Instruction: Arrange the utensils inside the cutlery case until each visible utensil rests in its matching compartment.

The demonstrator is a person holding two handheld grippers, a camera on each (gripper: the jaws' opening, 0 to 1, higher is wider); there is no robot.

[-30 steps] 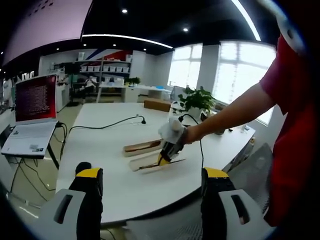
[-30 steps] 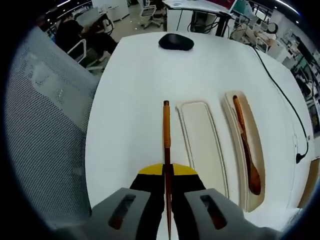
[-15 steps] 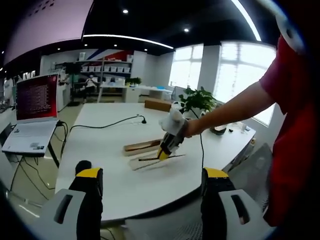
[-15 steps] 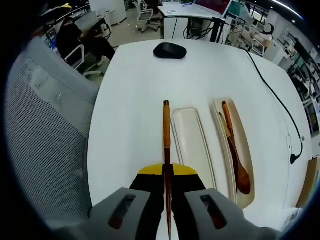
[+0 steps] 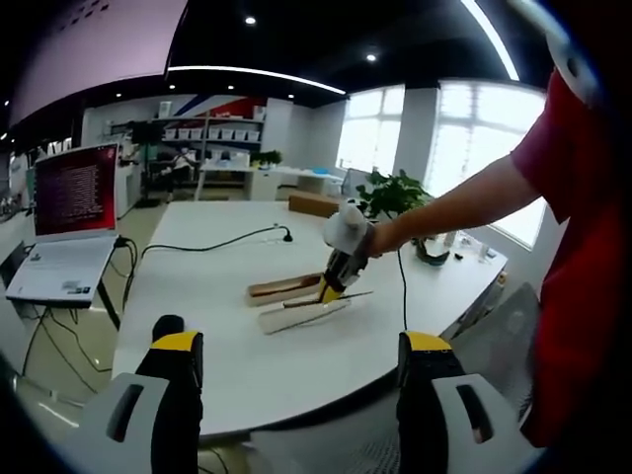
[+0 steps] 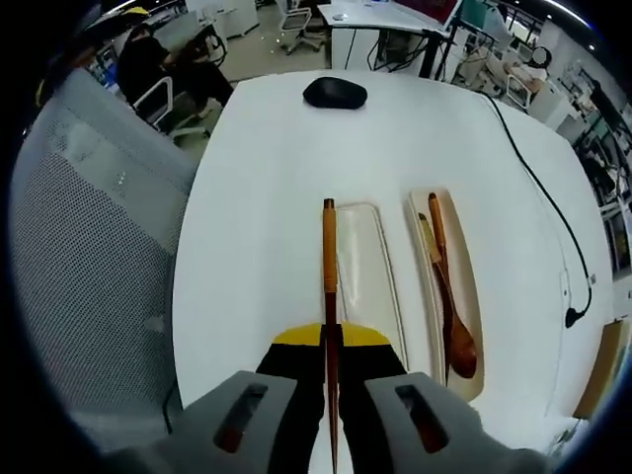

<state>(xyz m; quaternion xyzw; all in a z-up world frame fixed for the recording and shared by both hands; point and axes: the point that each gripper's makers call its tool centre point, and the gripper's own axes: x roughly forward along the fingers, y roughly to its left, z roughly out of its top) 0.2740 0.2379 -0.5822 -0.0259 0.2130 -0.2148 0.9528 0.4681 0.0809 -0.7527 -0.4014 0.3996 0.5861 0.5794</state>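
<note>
Right gripper carries chopsticks above the white table; jaws clamped on them.
We should lower the tips into the empty case half, just right of the jaws; wooden spoon, perhaps with another utensil, lies farther right. Left gripper idles, jaws apart.

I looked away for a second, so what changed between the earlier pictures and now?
The right claw, shut on the wooden chopsticks, rose higher above the table; in its view the empty tray and the tray with the wooden spoon look smaller and farther. Unchanged: the grip, both trays' places, and the open left claw waiting off the table's edge.
</note>
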